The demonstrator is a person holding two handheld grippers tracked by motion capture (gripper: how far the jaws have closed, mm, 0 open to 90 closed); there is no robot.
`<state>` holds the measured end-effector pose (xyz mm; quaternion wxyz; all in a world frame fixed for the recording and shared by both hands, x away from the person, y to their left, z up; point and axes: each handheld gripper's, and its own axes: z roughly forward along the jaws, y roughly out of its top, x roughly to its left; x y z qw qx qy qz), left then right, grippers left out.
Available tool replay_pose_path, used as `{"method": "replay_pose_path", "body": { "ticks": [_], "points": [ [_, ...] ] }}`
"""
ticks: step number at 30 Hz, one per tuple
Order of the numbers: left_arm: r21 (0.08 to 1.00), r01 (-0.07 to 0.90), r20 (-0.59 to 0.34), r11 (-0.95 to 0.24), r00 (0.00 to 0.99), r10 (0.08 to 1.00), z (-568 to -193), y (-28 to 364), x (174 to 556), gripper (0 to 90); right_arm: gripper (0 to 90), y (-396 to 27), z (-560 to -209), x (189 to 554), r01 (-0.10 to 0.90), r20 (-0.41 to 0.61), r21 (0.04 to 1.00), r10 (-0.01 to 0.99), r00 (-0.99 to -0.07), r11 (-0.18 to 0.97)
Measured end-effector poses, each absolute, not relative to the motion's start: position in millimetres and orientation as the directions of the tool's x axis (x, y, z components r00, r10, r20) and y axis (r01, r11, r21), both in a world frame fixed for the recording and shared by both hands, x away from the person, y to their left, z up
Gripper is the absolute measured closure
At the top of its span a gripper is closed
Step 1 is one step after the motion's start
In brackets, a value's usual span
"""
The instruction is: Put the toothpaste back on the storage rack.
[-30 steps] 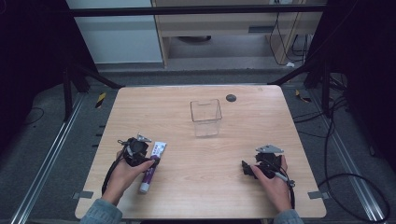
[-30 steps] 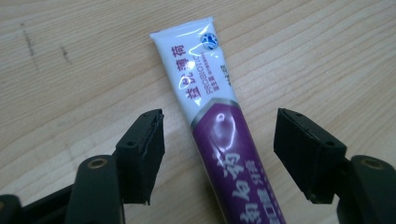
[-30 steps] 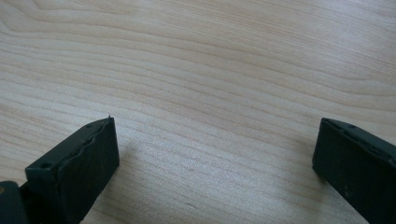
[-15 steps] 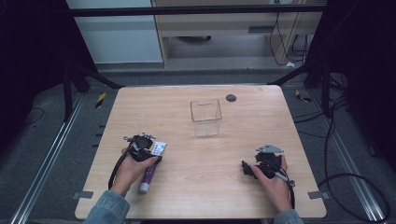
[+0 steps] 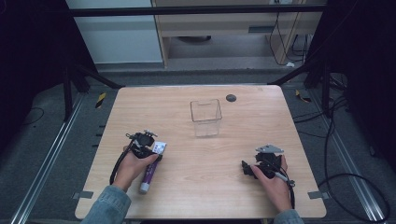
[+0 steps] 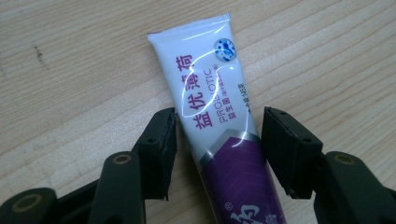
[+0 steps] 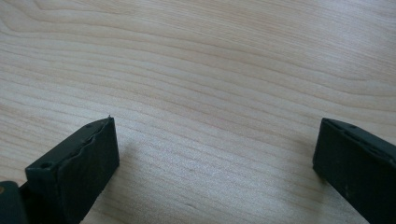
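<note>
A clear plastic box stands upright just past the middle of the wooden table, and everything else is placed from it. Just behind the box and a little to its right lies a small dark round disc, near the table's far edge. Nearer the person and to the box's left lies a toothpaste tube, white at its flat crimped end and purple toward the cap, flat on the wood with the crimped end pointing toward the box. Nothing lies between the tube and the box.

The left gripper sits over the tube's white end, held in the person's left hand. The right gripper, in the right hand, rests on the table nearer the person and to the box's right, well apart from the tube.

The left gripper view shows what the high view cannot: the toothpaste tube lies between the two black jaws, the left one touching or nearly touching its edge, the right one with a narrow gap, so the left gripper straddles the tube without clenching it. Chinese lettering and blue dots mark the white part. The right gripper view shows the right gripper spread wide with bare wood grain between its jaws.

Around the table are grey floor, dark frame bars, cables at the right, and pale cabinets behind.
</note>
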<state>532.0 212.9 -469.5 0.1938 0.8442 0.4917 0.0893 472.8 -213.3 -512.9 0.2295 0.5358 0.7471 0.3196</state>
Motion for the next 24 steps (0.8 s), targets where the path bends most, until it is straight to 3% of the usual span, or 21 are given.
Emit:
{"method": "replay_pose_path", "body": {
  "ticks": [10, 24],
  "points": [
    [0.392, 0.809, -0.044, -0.437, 0.491, 0.870, -469.6, 211.1, 535.6, 47.0, 0.6, -213.3, -512.8, 472.8, 0.654, 0.000, 0.723, 0.947, -0.321, 0.222],
    [0.386, 0.782, -0.005, -0.490, 0.533, 0.846, -469.0, 202.9, 534.8, 62.3, 0.6, -213.3, -512.9, 472.7, 0.654, -0.001, 0.723, 0.947, -0.321, 0.223]
  ]
}}
